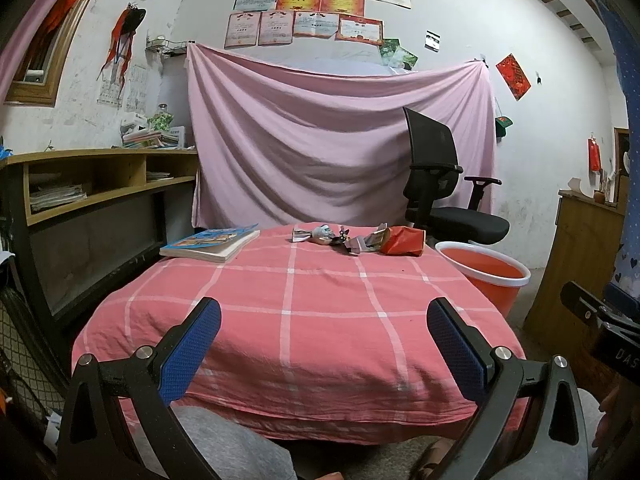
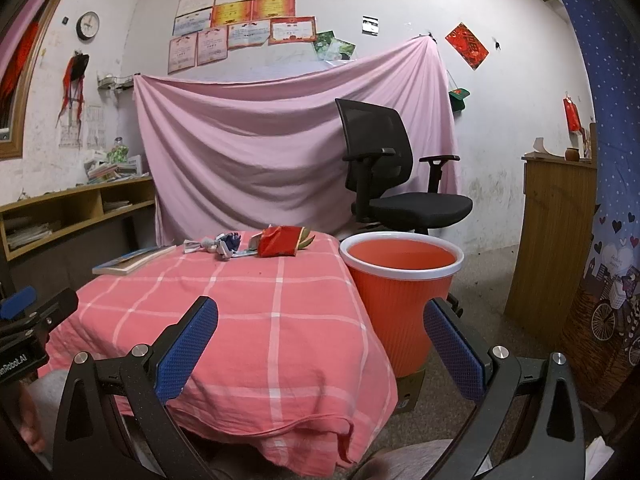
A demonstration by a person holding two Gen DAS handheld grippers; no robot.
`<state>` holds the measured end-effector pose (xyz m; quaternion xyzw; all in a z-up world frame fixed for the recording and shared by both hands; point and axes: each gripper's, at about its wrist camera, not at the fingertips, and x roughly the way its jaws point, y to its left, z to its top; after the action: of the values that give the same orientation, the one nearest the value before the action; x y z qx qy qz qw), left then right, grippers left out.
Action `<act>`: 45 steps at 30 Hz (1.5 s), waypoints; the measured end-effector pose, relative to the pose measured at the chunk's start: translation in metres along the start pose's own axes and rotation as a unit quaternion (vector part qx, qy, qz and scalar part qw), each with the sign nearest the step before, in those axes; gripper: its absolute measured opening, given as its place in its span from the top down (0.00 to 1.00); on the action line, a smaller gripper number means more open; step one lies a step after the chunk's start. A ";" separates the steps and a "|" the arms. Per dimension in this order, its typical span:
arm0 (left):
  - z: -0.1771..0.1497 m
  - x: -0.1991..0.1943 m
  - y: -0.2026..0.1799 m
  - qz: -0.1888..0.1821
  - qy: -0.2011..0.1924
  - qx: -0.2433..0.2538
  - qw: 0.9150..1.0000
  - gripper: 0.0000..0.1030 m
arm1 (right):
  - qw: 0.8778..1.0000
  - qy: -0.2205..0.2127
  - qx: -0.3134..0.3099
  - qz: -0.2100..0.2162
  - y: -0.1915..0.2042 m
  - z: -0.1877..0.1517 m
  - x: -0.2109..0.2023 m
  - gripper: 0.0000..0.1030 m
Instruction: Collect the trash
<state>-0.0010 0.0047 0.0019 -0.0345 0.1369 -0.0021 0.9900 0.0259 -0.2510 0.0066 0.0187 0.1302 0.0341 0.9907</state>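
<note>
Both the left gripper (image 1: 324,316) and the right gripper (image 2: 320,316) are held wide open with nothing between the jaws, near the front edge of the surface (image 1: 320,320). The trash (image 1: 360,238), a red wrapper (image 2: 278,244) and crumpled scraps (image 2: 218,246), is clustered at the far edge, well apart from both. The orange bin (image 2: 400,276) stands just beside that edge. 1 piece is best taken at a time, pinched low at a crumpled fold, with the book (image 1: 212,242) avoided.
</note>
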 end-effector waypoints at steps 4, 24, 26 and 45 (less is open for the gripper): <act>0.000 -0.001 -0.001 0.000 0.000 0.001 1.000 0.02 | 1.000 0.000 0.000 0.000 0.000 0.000 0.000 0.00; 0.000 -0.001 -0.001 0.001 0.000 0.000 1.000 0.02 | 1.000 0.002 0.000 0.000 0.003 -0.010 0.007 0.00; 0.000 -0.001 -0.001 0.001 0.000 0.000 1.000 0.02 | 1.000 0.002 0.000 0.000 0.003 -0.009 0.007 0.00; 0.000 -0.001 -0.002 0.001 -0.001 0.001 1.000 0.02 | 1.000 0.004 0.001 0.000 0.002 -0.008 0.007 0.00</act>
<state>-0.0020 0.0030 0.0022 -0.0336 0.1363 -0.0011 0.9901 0.0302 -0.2480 -0.0025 0.0197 0.1343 0.0338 0.9902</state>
